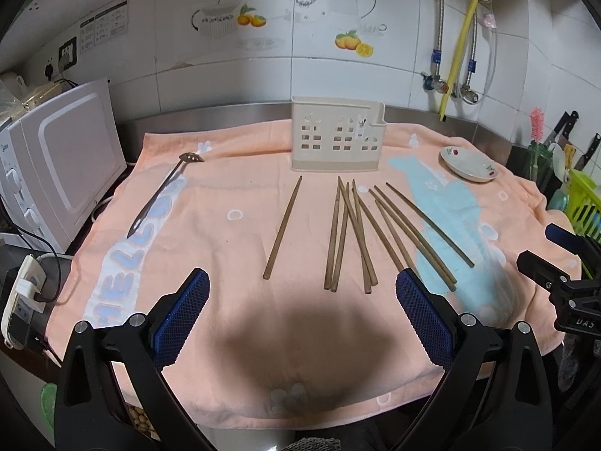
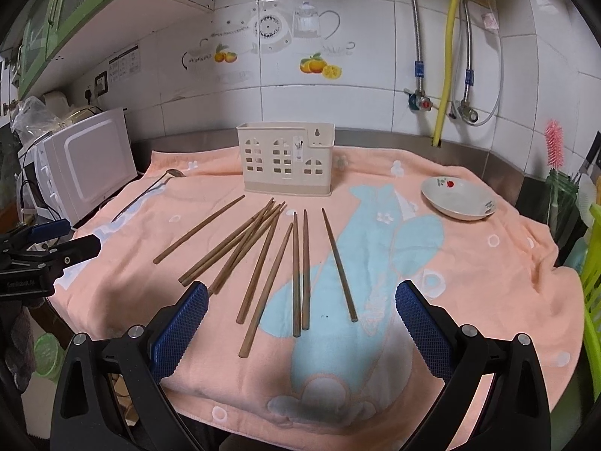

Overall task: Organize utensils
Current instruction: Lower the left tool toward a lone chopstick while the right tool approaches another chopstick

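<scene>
Several brown wooden chopsticks (image 1: 349,233) lie loose on a pink towel (image 1: 225,300), fanned out in front of a cream utensil holder (image 1: 336,135) that stands upright at the back. One chopstick (image 1: 282,227) lies apart to the left. A slotted metal spoon (image 1: 165,188) lies at the towel's left. My left gripper (image 1: 302,282) is open and empty, just short of the chopsticks' near ends. My right gripper (image 2: 300,297) is open and empty over the near ends of the chopsticks (image 2: 300,270); the holder (image 2: 287,158) and the spoon (image 2: 150,188) show there too.
A small white dish (image 1: 467,163) sits at the towel's back right. A white microwave (image 1: 64,173) stands at the left, with a power strip (image 1: 22,293) below it. A green rack (image 1: 586,203) and knives stand at the right. Pipes run down the tiled wall.
</scene>
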The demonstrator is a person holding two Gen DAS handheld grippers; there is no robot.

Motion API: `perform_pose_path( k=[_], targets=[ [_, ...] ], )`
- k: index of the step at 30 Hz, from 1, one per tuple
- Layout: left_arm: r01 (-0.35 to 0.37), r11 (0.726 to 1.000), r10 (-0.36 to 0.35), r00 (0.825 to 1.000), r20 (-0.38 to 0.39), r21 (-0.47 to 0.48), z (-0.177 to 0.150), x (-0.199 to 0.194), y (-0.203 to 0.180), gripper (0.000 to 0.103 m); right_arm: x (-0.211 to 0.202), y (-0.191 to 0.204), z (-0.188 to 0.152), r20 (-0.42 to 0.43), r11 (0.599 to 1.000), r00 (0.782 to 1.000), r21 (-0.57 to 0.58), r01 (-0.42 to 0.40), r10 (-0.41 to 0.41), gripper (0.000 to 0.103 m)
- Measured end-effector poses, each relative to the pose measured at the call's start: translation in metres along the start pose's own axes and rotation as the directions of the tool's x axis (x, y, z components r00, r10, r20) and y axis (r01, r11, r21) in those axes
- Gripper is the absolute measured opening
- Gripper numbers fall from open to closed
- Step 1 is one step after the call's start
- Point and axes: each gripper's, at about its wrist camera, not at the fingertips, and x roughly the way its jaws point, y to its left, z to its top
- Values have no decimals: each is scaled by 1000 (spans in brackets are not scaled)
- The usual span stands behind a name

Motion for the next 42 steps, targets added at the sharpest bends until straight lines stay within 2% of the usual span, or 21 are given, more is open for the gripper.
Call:
perform_pose_path(
  k=[12,36,37,39,42],
  targets=[
    [-3,1000,2,997,-76,-13,3,39,6,98,37,-6,-4,-64,1000,998,13,-5,6,97],
    [-8,1000,2,980,-200,-27,7,119,24,95,107,-38,-8,-177,997,984,71,23,-10,95],
    [-7,1000,1,979,-204,-28,7,122,25,92,111,-40,-7,-185,997,983,74,25,-11,94],
    [-1,999,-7,977,-214,-34,9,129,27,88,117,-44,-6,-195,996,981,83,19,-3,84],
    [1,999,-8,975,-220,-32,11,138,29,84,125,-48,-6,-209,996,978,92,20,0,82]
  ],
)
